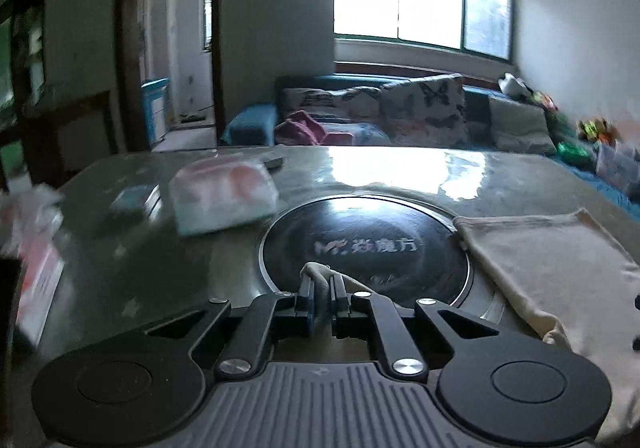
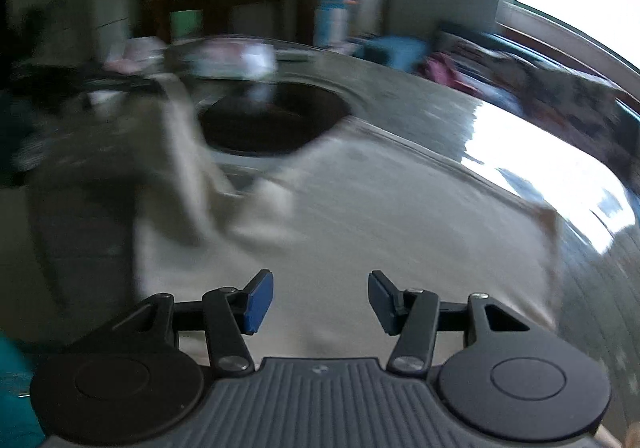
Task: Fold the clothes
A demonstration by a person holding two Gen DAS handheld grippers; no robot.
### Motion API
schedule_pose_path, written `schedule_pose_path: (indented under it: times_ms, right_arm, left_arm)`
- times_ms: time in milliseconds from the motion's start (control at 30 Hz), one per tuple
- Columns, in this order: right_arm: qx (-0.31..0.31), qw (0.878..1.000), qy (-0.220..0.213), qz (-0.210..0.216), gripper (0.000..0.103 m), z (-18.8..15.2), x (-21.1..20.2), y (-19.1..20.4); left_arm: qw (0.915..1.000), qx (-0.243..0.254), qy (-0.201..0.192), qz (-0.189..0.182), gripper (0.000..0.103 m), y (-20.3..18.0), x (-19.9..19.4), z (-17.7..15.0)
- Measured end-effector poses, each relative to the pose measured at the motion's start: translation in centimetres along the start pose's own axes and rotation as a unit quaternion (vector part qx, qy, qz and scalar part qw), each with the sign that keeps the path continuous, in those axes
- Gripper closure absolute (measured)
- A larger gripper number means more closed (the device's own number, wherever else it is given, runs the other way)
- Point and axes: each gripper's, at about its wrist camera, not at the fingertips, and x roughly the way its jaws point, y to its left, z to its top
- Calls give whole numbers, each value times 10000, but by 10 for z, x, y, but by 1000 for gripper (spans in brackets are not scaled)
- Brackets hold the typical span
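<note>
Left hand-held gripper [image 1: 320, 284] pinches cream garment [image 1: 560, 268]; glossy table [image 1: 400, 167].

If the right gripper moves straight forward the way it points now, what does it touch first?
Most likely the beige cloth spread on the table: it lies directly ahead of the open right gripper. The picture is blurred, so depth is uncertain.
</note>
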Motion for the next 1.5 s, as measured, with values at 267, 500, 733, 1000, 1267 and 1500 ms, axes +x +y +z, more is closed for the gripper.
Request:
schedule_pose_path:
  times_ms: [267,500,733,1000,1267,1500]
  right_arm:
    - [-1164,9863,28,1171,66,20,23,79]
    - [-1066,9849,176,1352,94,26,55,86]
    - [-1232,9662,346,2239,103,15,48,90]
    - [-1175,9758,9,1841,87,24,37,77]
    - [-1134,9797,58,1655,84,32,63,89]
    - [-984,9785,106,1808,101,32,67,93]
  left_arm:
    - [9998,-9,219,14,95,-1,13,7]
    - [9996,-32,276,17,95,1,7,11]
    - [9990,-6,432,123,91,3,9,10]
    - [9949,-672,696,287,66,30,8,-9]
    - [9899,-979,972,322,64,38,7,-30]
    - [9887,-1177,867,325,99,39,4,-37]
